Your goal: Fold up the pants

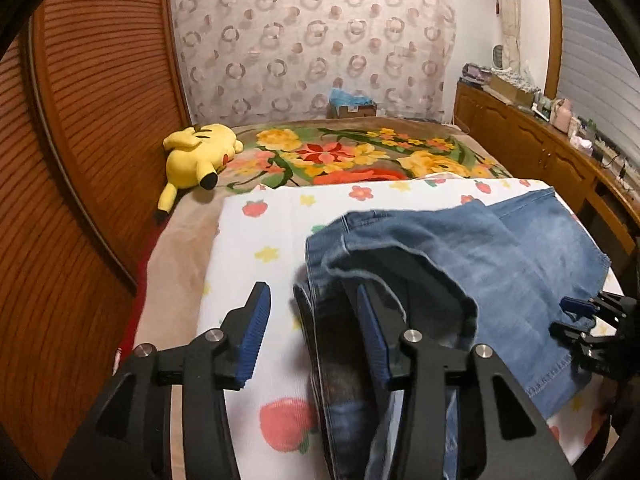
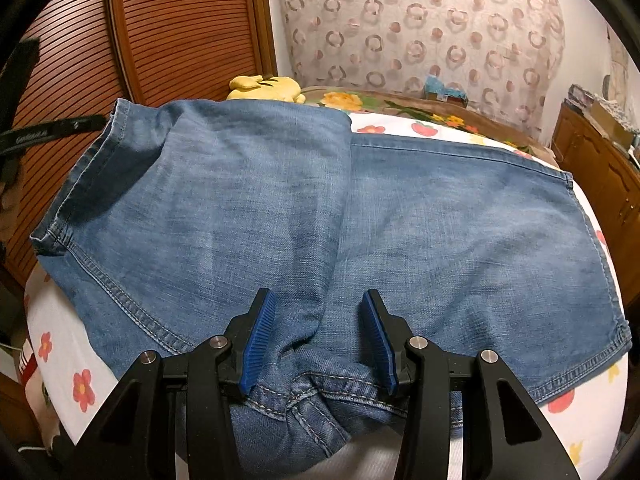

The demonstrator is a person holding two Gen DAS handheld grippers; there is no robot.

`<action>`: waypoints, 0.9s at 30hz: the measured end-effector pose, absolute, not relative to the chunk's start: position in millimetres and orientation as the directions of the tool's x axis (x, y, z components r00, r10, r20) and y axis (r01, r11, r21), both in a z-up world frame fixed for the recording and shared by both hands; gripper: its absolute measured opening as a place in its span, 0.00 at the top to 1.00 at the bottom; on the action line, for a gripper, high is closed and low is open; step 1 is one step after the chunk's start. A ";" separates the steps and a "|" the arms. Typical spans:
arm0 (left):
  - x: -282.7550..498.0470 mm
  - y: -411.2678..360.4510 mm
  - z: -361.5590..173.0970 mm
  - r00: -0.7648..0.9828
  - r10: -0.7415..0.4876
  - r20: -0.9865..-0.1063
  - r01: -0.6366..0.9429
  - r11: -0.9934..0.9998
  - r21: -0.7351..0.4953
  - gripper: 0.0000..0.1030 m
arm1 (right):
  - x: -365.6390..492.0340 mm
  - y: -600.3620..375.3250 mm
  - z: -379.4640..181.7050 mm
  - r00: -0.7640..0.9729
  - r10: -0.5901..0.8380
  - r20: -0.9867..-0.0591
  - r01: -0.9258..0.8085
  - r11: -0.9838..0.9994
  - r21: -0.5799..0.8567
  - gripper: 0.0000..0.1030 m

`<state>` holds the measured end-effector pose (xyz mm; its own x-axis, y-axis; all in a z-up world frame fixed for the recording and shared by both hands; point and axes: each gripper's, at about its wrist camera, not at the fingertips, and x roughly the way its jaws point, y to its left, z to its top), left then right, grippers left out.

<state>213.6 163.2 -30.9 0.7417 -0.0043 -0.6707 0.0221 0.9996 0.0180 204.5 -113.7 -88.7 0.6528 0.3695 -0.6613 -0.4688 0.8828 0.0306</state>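
Jeans (image 2: 320, 216): folded across strawberry sheet (image 1: 256, 224), toward its right edge. Left gripper (image 1: 314, 336): jaws apart, straddling a raised denim fold. Right gripper (image 2: 320, 340): jaws apart over bunched waistband. Advice: pinch every layer; align hems.

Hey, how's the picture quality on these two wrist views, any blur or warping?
Left wrist view: warm indoor light, strong fisheye bending of the wardrobe door, jeans edge near the left gripper slightly motion-blurred. Right wrist view: sharper denim weave, same barrel distortion, dark vignette corners, right gripper in focus.
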 end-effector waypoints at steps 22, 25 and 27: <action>181.3 114.3 -72.5 0.694 -0.145 -0.705 0.181 0.983 -0.023 0.92 | 204.0 -115.3 -88.6 0.652 0.367 -0.664 -0.467 0.884 0.031 0.54; 178.2 125.6 -75.1 0.704 -0.090 -0.704 0.124 0.992 -0.003 0.92 | 204.3 -115.6 -88.8 0.652 0.367 -0.664 -0.466 0.884 0.030 0.54; 176.9 139.4 -78.8 0.698 -0.076 -0.712 0.084 0.996 -0.024 0.92 | 204.3 -115.4 -88.8 0.652 0.367 -0.664 -0.466 0.884 0.031 0.54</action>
<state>176.9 139.4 -78.8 0.6983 -0.0760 -0.7118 0.0841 0.9962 -0.0239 204.3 -115.4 -88.8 0.6516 0.3670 -0.6638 -0.4664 0.8840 0.0310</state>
